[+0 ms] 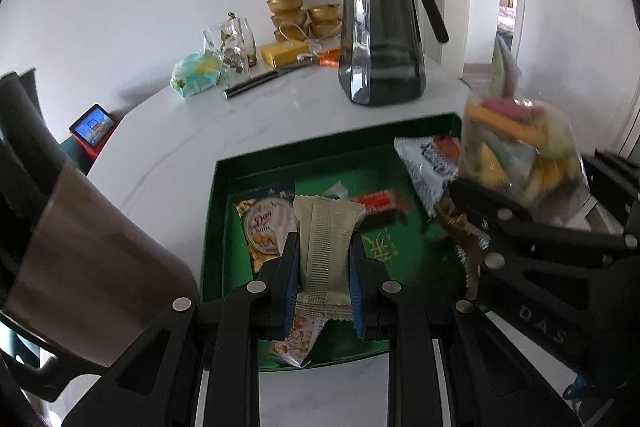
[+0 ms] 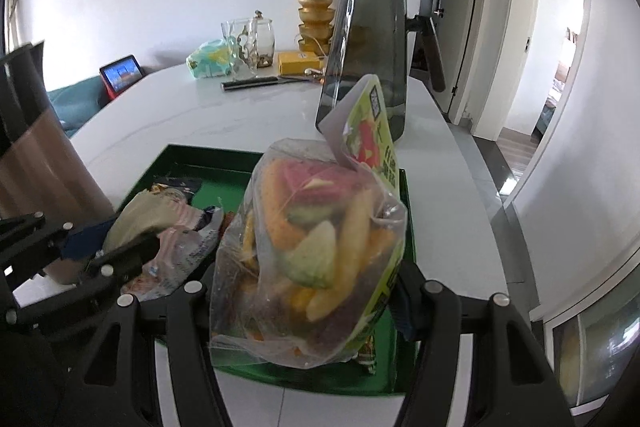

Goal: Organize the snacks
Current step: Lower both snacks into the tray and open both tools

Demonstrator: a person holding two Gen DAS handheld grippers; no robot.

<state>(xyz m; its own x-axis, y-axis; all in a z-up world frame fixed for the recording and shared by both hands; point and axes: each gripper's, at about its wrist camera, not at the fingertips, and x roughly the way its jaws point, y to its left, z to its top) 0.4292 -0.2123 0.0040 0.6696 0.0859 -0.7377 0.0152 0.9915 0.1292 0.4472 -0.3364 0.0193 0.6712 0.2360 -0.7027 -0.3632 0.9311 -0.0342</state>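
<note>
Right now my left gripper (image 1: 324, 267) is clenched on a beige snack wrapper (image 1: 326, 247), pads pinching its flat middle, with a second small packet (image 1: 296, 341) trapped under it at the near end. Both hang over the near-left part of the green tray (image 1: 224, 167). That wrapper looks light and thin, likely crinkly and a bit slick, so I judge a mid-body pinch safest, away from the sealed ends. My right gripper (image 2: 304, 291) grasps a clear bag of mixed vegetable crisps (image 2: 312, 247) around its lower half, above the tray's near-right side. I expect the bag to be light, puffy and soft, its contents brittle, so a hard squeeze could crush them; the stiff card header (image 2: 368, 131) at the top would be a firmer hold. Other snack packets (image 1: 430, 163) lie in the tray. Farther out on the white table (image 1: 168, 131) stand a smoked-glass pitcher (image 1: 380, 39) and stacked gold bowls (image 1: 286, 7).
</note>
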